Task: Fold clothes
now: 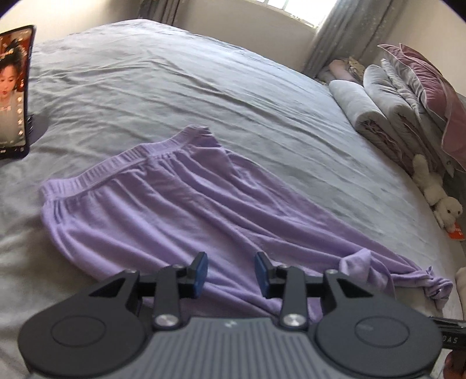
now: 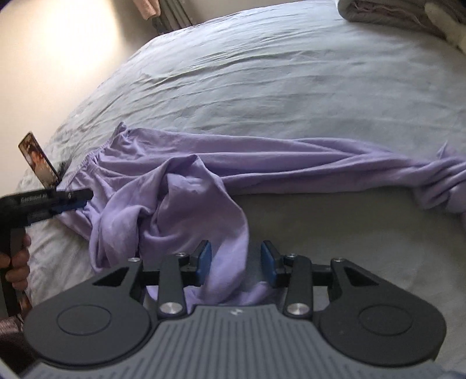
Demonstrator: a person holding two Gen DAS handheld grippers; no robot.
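The lilac trousers lie spread along the near edge of the bed. The left claw hovers over them, jaws apart and empty. The right claw stands apart too, a bunched fold between its pads, not pressed.

Daylight from the bright window behind the grey patterned curtain washes my left view softly. In my right view the cream wall glares almost white. The wrinkled grey bedsheet shows gentle shadows in its creases. Both views bend and darken at the corners, and everything looks slightly smeared.
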